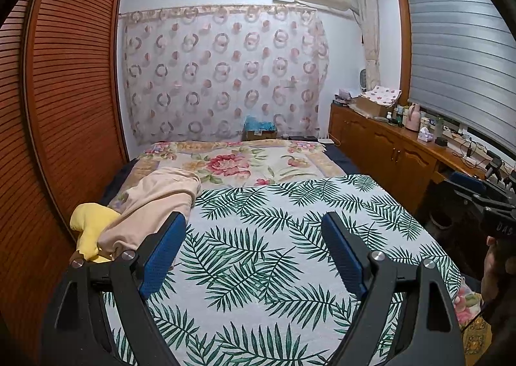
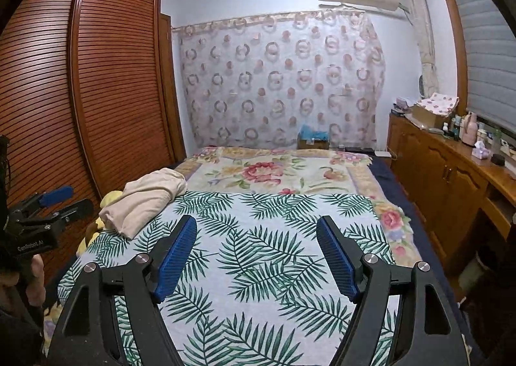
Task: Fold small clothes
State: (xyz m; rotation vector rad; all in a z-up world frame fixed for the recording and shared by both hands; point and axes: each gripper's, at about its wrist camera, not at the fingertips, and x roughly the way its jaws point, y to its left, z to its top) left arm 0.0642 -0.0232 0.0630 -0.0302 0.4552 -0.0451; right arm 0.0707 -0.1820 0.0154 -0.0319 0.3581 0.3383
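Both grippers, left gripper [image 1: 253, 248] and right gripper [image 2: 256, 251], hover with jaws spread wide, empty, over the palm-leaf cloth [image 2: 258, 237]. Beige garment [image 2: 145, 196] lies crumpled at its far left corner, atop yellow clothing [image 1: 90, 224].

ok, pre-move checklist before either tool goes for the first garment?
1. Left tool open, nothing held: ok.
2. Right tool open, nothing held: ok.
3. Beige garment in view, bunched at the left edge of the leaf-print cloth: ok.
4. Yellow garment partly under the beige one: not ok, so lift beige first.
5. Bare folding area on the cloth ahead of both tools: ok.
6. Garment type and which side faces up: cannot tell.
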